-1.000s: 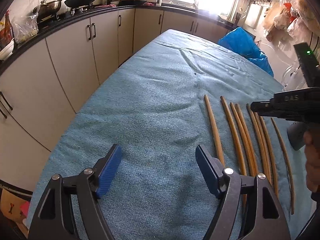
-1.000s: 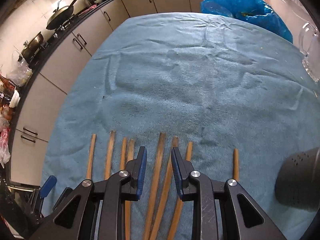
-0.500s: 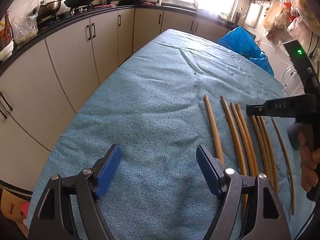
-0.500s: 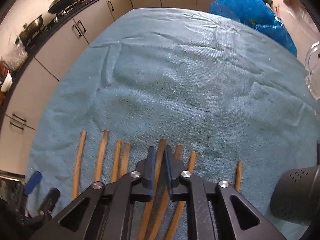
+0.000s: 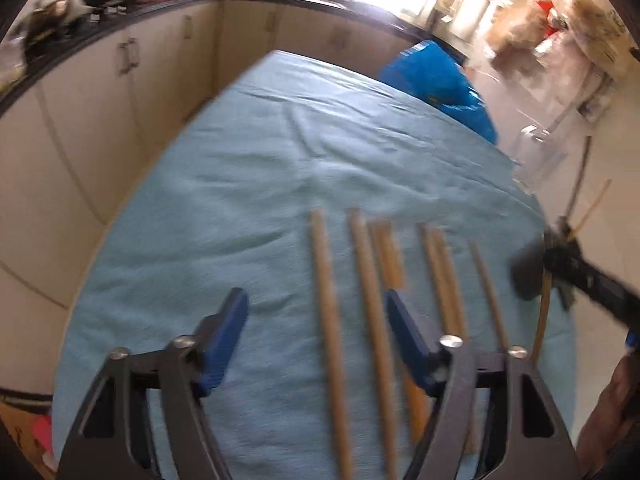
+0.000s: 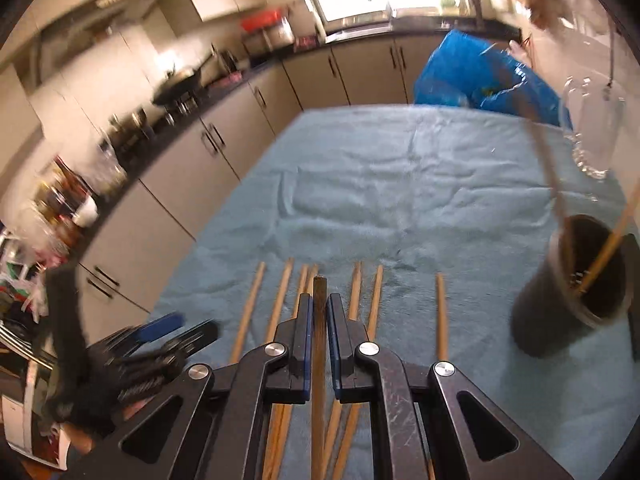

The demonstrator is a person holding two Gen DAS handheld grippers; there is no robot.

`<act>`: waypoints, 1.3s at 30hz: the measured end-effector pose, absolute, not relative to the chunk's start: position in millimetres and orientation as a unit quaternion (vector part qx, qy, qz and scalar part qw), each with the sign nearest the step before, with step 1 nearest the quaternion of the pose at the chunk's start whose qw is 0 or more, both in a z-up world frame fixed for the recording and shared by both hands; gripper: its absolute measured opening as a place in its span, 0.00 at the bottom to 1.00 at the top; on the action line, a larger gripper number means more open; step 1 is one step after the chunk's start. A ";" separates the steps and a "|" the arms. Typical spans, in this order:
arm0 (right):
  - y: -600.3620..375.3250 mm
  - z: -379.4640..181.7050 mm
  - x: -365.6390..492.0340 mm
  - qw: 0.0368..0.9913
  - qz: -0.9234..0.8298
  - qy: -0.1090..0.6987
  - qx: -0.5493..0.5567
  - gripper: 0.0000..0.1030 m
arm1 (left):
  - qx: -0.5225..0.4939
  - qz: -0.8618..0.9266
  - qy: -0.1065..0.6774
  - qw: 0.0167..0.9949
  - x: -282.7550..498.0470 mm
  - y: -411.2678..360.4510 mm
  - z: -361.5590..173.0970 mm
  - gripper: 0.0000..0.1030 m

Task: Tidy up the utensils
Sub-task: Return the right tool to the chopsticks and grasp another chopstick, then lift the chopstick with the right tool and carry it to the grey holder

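A light blue towel-like cloth covers the table. At its right edge stands a dark round plastic holder with two chopsticks leaning in it. Bare wooden chopsticks lie in a row on the cloth's near part. The right gripper is clamped on one dark-tipped wooden chopstick, lifted above that row. The left gripper, jaws just closing yet still apart, straddles two chopsticks at the row's left end.

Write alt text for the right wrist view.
The right gripper is shut on one chopstick, lifted over a row of chopsticks on a blue cloth. A dark holder to the right already has two chopsticks in it.
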State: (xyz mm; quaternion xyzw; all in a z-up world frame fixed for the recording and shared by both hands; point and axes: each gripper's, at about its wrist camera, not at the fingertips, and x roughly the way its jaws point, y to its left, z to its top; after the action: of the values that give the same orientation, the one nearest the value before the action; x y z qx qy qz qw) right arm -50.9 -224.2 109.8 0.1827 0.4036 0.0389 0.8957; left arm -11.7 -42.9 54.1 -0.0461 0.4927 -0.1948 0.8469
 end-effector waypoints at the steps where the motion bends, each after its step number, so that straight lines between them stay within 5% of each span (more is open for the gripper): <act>1: -225.6 114.2 -57.8 0.898 0.037 0.396 0.186 0.07 | -0.051 -0.210 0.502 0.837 -5.4 -52.3 56.7 0.52; 9: -249.6 123.8 -93.2 0.902 0.032 0.370 0.220 0.08 | -0.053 -0.250 0.572 0.779 49.0 -117.5 46.4 0.30; 28: -273.5 111.2 -108.8 0.894 0.045 0.371 0.248 0.08 | 0.010 -0.199 0.595 0.778 71.1 -156.0 15.4 0.24; 31: -273.4 110.8 -108.9 0.894 0.045 0.370 0.248 0.08 | 0.030 -0.187 0.583 0.790 65.0 -159.0 14.6 0.06; 39: -271.2 119.2 -115.5 0.900 0.042 0.361 0.241 0.08 | 0.005 -0.209 0.537 0.817 35.6 -142.1 50.2 0.06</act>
State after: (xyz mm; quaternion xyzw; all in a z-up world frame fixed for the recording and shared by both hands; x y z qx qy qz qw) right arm -115.5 -271.2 119.2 0.2412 0.3606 0.0418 0.9000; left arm 35.6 -142.1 50.2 0.0053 0.5373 -0.2088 0.8171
